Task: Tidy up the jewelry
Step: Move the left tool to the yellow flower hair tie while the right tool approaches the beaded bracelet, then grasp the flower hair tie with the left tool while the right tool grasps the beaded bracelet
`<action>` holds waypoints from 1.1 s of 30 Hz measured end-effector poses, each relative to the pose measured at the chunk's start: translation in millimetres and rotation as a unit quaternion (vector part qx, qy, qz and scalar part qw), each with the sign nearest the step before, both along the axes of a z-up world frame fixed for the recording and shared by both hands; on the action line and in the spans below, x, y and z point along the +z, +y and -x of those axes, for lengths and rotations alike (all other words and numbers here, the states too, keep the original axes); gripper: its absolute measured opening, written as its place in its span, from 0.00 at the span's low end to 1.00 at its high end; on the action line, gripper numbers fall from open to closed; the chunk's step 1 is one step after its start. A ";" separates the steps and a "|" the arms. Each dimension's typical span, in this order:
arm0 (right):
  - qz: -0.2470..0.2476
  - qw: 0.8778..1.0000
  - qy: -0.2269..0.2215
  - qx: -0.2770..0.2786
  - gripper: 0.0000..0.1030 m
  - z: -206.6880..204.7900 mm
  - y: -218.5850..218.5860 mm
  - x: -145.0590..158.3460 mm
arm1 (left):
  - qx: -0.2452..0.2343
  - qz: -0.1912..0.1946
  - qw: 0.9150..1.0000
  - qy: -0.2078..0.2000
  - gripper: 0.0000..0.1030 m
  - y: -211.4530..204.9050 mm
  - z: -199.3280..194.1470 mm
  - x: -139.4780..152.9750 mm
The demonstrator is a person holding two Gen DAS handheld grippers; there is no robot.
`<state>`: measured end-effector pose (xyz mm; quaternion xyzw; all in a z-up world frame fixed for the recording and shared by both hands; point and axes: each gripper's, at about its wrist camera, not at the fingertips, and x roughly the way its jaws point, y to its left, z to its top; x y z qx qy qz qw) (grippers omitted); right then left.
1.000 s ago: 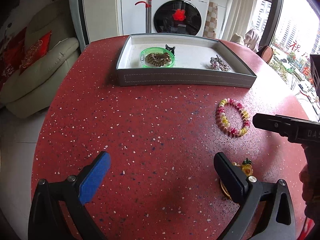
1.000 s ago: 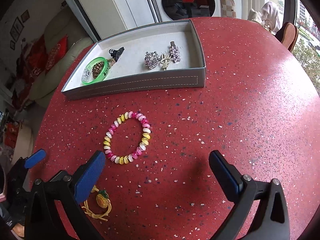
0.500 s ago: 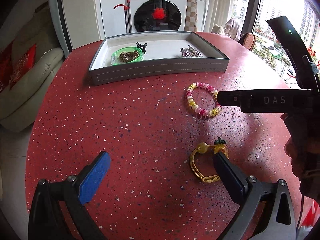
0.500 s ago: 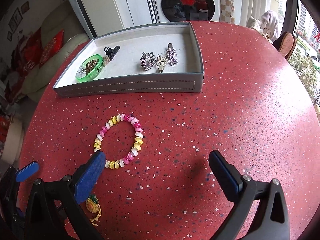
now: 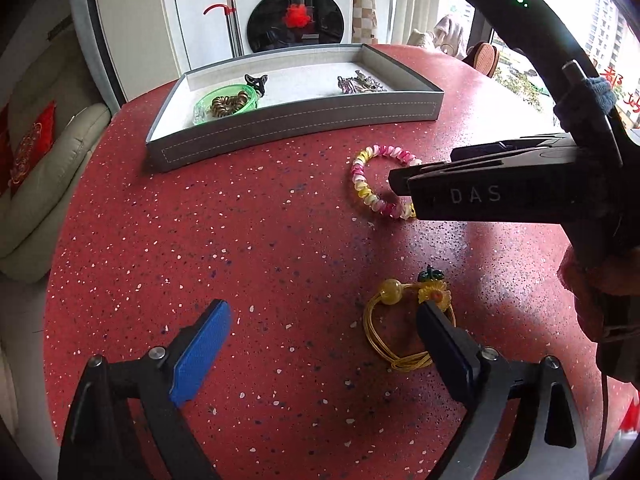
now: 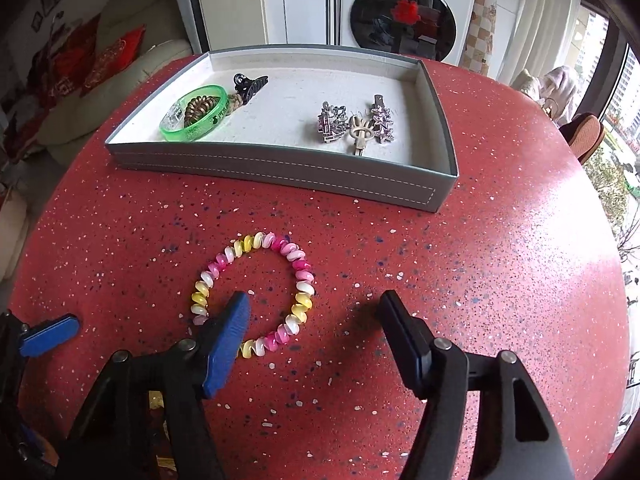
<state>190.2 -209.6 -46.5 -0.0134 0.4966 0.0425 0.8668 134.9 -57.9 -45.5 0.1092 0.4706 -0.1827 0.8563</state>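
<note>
Right wrist view: right gripper point(image 6: 314, 320) jaws open, straddling near arc of beaded bracelet point(image 6: 256, 292) on red surface point(image 6: 480, 272). Likely light, floppy, slippery; pinch across beads. Left gripper point(image 5: 320, 340) open.

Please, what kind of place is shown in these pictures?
Most likely a home, perhaps a living area by a laundry corner. A washing machine stands behind the red table, a cream sofa with red cushions is beside it, and apartment blocks show through the window.
</note>
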 end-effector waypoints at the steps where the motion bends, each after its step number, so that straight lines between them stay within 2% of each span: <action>1: -0.001 1.000 -0.002 0.005 0.63 1.0 0.5 0.3 | 0.000 0.001 1.000 0.002 1.00 -0.4 -0.3 -0.8; 4: 0.001 1.000 -0.004 0.010 0.45 2.2 0.4 2.4 | -0.004 0.001 1.000 0.000 1.00 -2.8 -0.9 -1.3; 6: -0.004 1.000 -0.004 0.014 0.21 2.8 0.3 4.0 | -0.009 0.002 1.000 0.000 1.00 -5.4 -2.0 -0.4; 8: -0.006 1.000 -0.003 0.013 0.12 3.3 -1.0 4.3 | -0.015 0.004 1.000 -0.003 1.00 -7.8 -2.8 2.4; 11: -0.017 1.000 -0.005 0.008 0.10 3.6 -5.1 4.3 | -0.029 0.012 0.999 0.002 1.00 -12.6 -7.4 4.7; 13: -0.020 1.000 -0.004 0.002 0.10 3.5 -8.7 4.7 | -0.039 0.010 0.999 0.007 0.93 -17.7 -9.8 3.5; 17: -0.028 1.000 -0.004 -0.005 0.10 5.1 -16.8 5.7 | -0.054 0.001 0.999 0.006 0.91 -27.2 -8.7 -0.6; 23: -0.034 0.999 -0.002 -0.009 0.10 4.9 -20.9 4.5 | -0.071 0.002 0.997 0.008 0.81 -34.0 -7.6 0.7; 29: -0.039 0.999 -0.001 -0.012 0.10 5.1 -23.2 4.2 | -0.098 0.000 0.995 0.006 0.58 -43.6 -4.0 2.4; 31: -0.042 0.999 0.000 -0.014 0.10 4.6 -23.7 4.0 | -0.101 0.001 0.995 0.005 0.41 -45.2 -2.9 3.1; 33: -0.044 0.999 0.001 -0.015 0.10 3.9 -24.1 4.1 | -0.094 0.004 0.996 0.009 0.31 -44.5 -4.1 3.3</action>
